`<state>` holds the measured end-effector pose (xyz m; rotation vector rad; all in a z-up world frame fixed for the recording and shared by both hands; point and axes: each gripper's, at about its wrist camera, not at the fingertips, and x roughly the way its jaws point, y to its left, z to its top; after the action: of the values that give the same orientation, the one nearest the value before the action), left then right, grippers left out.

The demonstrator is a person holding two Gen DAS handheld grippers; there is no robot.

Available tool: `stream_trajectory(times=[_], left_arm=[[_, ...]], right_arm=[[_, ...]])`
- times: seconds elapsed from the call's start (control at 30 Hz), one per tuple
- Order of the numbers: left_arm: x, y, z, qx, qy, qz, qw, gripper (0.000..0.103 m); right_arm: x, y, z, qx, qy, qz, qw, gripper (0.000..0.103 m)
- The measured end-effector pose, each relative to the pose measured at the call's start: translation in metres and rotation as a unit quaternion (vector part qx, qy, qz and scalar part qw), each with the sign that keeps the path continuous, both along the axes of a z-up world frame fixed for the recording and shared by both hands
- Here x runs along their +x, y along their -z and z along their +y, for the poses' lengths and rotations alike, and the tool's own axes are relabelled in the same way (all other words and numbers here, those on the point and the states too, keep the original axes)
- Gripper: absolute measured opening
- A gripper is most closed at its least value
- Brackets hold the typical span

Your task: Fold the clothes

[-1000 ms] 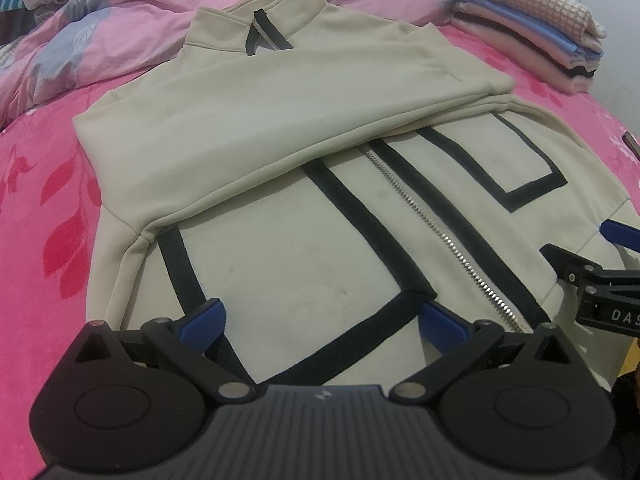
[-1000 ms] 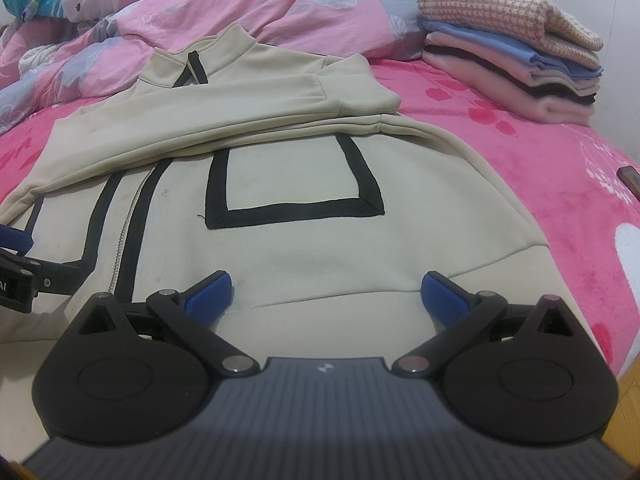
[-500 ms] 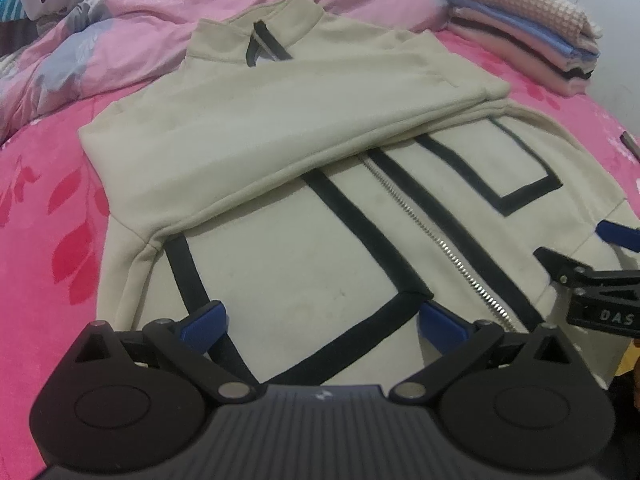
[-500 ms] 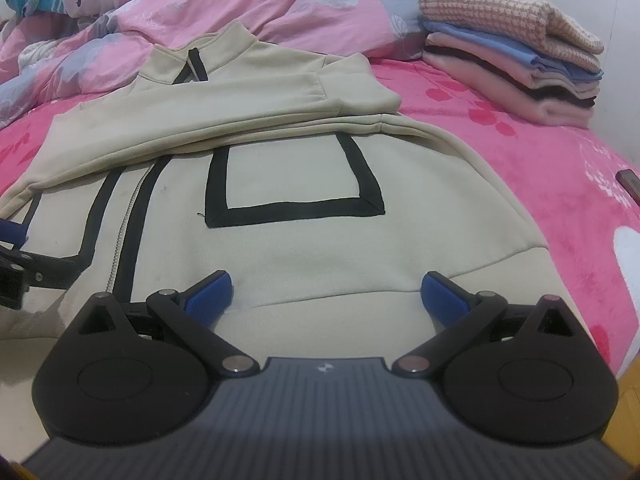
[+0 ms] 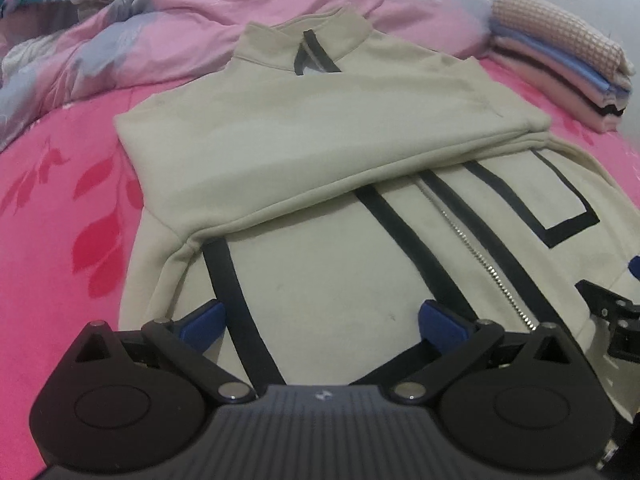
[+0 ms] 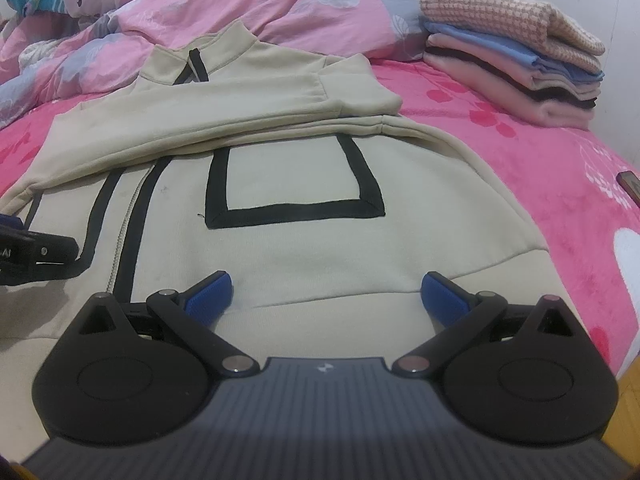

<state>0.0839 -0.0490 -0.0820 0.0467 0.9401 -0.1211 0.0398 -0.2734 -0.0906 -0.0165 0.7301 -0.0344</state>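
Note:
A beige zip jacket (image 5: 320, 272) with black trim lies front up on a pink bed, collar at the far end. Both sleeves are folded across its chest. My left gripper (image 5: 320, 320) hovers open over the lower left front panel, nothing between its blue pads. In the right wrist view the same jacket (image 6: 304, 248) fills the middle, and my right gripper (image 6: 326, 296) stands open over the hem area below the black-outlined pocket (image 6: 292, 184). Each gripper shows at the edge of the other's view.
A stack of folded clothes (image 6: 516, 68) sits at the far right of the bed. A crumpled pink floral quilt (image 6: 168, 20) lies behind the collar. A dark flat object (image 6: 630, 184) rests near the right bed edge. Pink sheet (image 5: 60, 220) lies bare left of the jacket.
My left gripper has shifted a little left over the jacket's lower front. The right gripper has hardly moved. Both stay open.

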Motion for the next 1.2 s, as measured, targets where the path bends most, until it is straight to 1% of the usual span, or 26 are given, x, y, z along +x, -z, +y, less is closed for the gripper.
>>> stream_trajectory(times=[0.1,0.17,0.23,0.3,0.37,0.4,0.47,0.5,0.53,0.57,0.8,0.9,0.93,0.97,1.03,1.2], left_arm=[[-0.001,0.001,0.001,0.001,0.006,-0.002,1.0000,0.103],[-0.001,0.001,0.003,0.001,0.007,-0.002,1.0000,0.103],[-0.001,0.001,0.002,0.003,0.008,-0.003,1.0000,0.103],[-0.001,0.001,0.000,0.005,0.006,-0.004,1.0000,0.103],[-0.001,0.001,-0.001,0.003,0.001,-0.004,1.0000,0.103],[-0.001,0.001,-0.001,0.002,-0.001,-0.004,1.0000,0.103],[-0.002,0.001,-0.002,0.002,-0.004,-0.005,1.0000,0.103],[-0.001,0.001,-0.002,0.003,-0.004,-0.005,1.0000,0.103],[-0.001,0.001,-0.003,0.004,-0.005,-0.005,1.0000,0.103],[-0.001,0.001,-0.003,0.004,-0.006,-0.005,1.0000,0.103],[-0.002,0.001,-0.003,0.004,-0.006,-0.007,0.9999,0.103],[-0.002,0.002,-0.003,0.004,-0.006,-0.008,0.9999,0.103],[-0.002,0.002,-0.003,0.004,-0.006,-0.008,0.9999,0.103],[-0.003,0.002,-0.002,0.004,-0.006,-0.009,0.9999,0.103],[-0.003,0.002,-0.002,0.004,-0.006,-0.011,0.9999,0.103],[-0.004,0.003,-0.002,0.004,-0.005,-0.013,0.9999,0.103]], right_arm=[[-0.005,-0.011,0.003,-0.018,0.007,-0.036,0.999,0.102],[-0.004,-0.019,0.003,-0.016,0.006,-0.053,0.998,0.102],[0.002,-0.024,0.003,-0.012,0.001,-0.058,0.998,0.102],[0.011,-0.024,0.004,-0.014,-0.006,-0.054,0.998,0.101],[0.018,-0.022,0.006,-0.019,-0.012,-0.050,0.999,0.097],[0.021,-0.021,0.006,-0.019,-0.014,-0.044,0.999,0.089],[0.024,-0.016,0.005,-0.017,-0.014,-0.032,0.999,0.069],[0.024,-0.014,0.004,-0.014,-0.012,-0.026,0.999,0.064],[0.021,-0.013,0.001,-0.012,-0.010,-0.023,1.000,0.057],[0.018,-0.012,-0.001,-0.009,-0.008,-0.022,1.000,0.053],[-0.005,-0.007,-0.019,0.008,0.007,-0.012,1.000,0.039],[-0.018,-0.012,-0.027,0.029,0.018,-0.015,0.999,0.033],[-0.021,-0.013,-0.028,0.035,0.021,-0.015,0.999,0.027],[-0.024,-0.015,-0.027,0.035,0.021,-0.018,0.999,0.019],[-0.030,-0.020,-0.022,0.035,0.021,-0.023,0.999,0.016],[-0.037,-0.031,0.001,0.051,-0.026,-0.035,0.998,0.015]])
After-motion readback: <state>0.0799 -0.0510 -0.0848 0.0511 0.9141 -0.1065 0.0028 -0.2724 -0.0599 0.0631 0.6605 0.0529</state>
